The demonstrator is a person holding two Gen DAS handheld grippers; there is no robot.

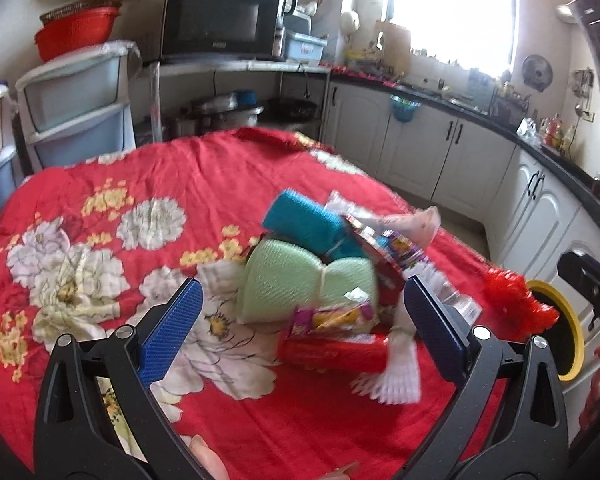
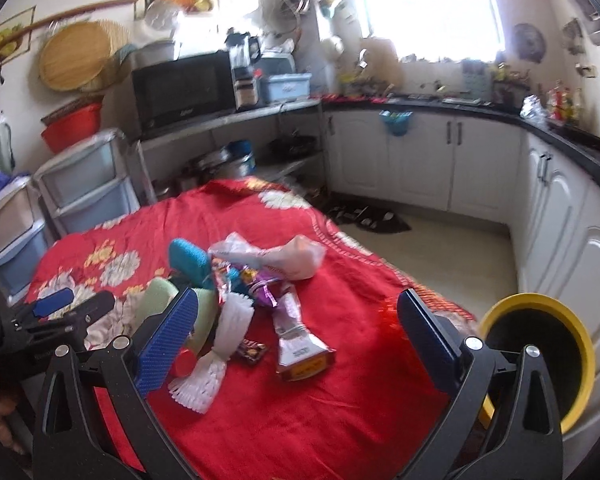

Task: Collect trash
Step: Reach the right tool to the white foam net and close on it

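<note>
A heap of trash lies on the red flowered tablecloth (image 1: 100, 184): a pale green foam net (image 1: 300, 280), a teal foam roll (image 1: 308, 220), a red cylinder (image 1: 332, 354), a white fringed foam net (image 1: 396, 376), colourful wrappers (image 1: 328, 316) and a clear plastic bag (image 1: 404, 220). My left gripper (image 1: 300, 328) is open, its jaws on either side of the near part of the heap. My right gripper (image 2: 300, 340) is open and empty above the cloth, with a flattened tube (image 2: 296, 336) and the white net (image 2: 216, 360) between its jaws. A yellow-rimmed bin (image 2: 540, 360) stands at the table's right edge.
White kitchen cabinets (image 2: 420, 160) and a dark counter run along the right and back. A microwave (image 2: 184, 88) on a shelf and plastic drawers (image 2: 88, 192) stand beyond the table's far left. Slippers (image 2: 368, 216) lie on the floor. The left gripper shows in the right wrist view (image 2: 56, 308).
</note>
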